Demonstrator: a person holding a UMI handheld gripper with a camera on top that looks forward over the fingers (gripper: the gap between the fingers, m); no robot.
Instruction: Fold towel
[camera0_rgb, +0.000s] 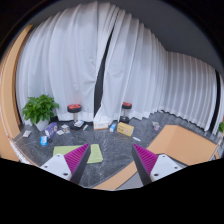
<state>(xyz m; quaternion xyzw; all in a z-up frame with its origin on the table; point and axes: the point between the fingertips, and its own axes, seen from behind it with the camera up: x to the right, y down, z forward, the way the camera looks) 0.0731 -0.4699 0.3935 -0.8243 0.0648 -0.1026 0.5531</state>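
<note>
A light green towel (94, 154) lies flat on the dark speckled table (115, 145), just beyond my left finger. My gripper (110, 160) is open, with its two magenta pads (77, 157) spread wide and nothing between them but bare tabletop. The gripper is held above the near part of the table, apart from the towel.
A tan board (183, 143) lies at the right, beyond my right finger. At the back stand a green plant (40, 106), two red-topped jars (74, 113), a small yellow box (125, 128) and small bottles (45, 138). White curtains (90, 60) hang behind.
</note>
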